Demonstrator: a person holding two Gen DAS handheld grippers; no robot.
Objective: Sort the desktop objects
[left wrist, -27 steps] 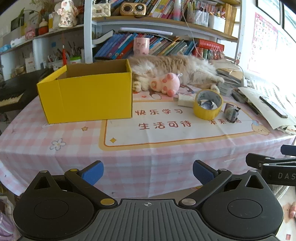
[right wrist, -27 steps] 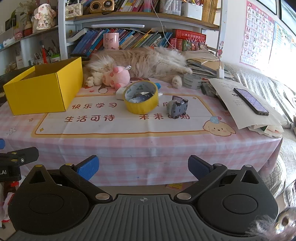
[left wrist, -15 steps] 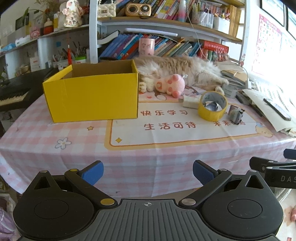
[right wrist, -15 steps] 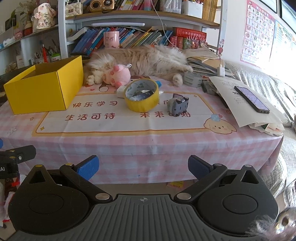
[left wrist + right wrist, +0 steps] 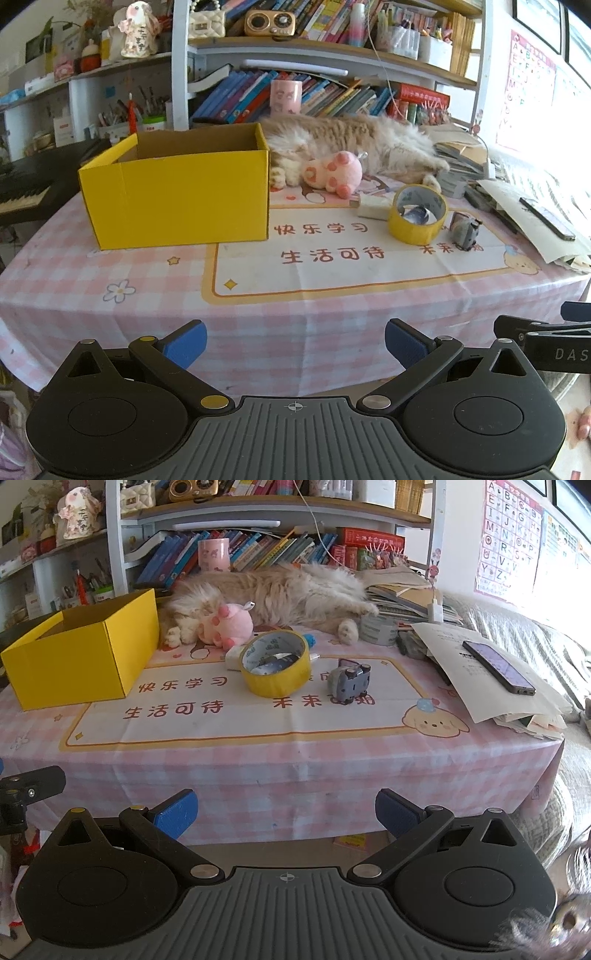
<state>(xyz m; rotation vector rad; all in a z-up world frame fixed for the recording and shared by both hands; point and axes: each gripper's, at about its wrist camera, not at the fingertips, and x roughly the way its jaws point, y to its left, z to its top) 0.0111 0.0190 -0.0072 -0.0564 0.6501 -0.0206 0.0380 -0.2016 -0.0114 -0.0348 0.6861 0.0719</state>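
Note:
An open yellow box (image 5: 177,195) (image 5: 85,657) stands on the left of the pink checked table. A yellow tape roll (image 5: 417,216) (image 5: 275,664), a small grey toy (image 5: 464,230) (image 5: 349,683), a white eraser-like block (image 5: 371,205) and a pink plush (image 5: 334,173) (image 5: 227,626) lie toward the right. My left gripper (image 5: 295,341) and right gripper (image 5: 286,812) are both open and empty, held off the table's front edge.
A fluffy cat (image 5: 273,594) sleeps along the back of the table. Papers with a phone (image 5: 496,664) lie at the right. A grey tape roll (image 5: 378,629) and stacked books sit behind. Bookshelves stand at the back, a keyboard (image 5: 22,192) at left.
Both grippers have drifted slightly; the left view has shifted so the box sits more to the right. Both stay open. Nothing on the table has moved.

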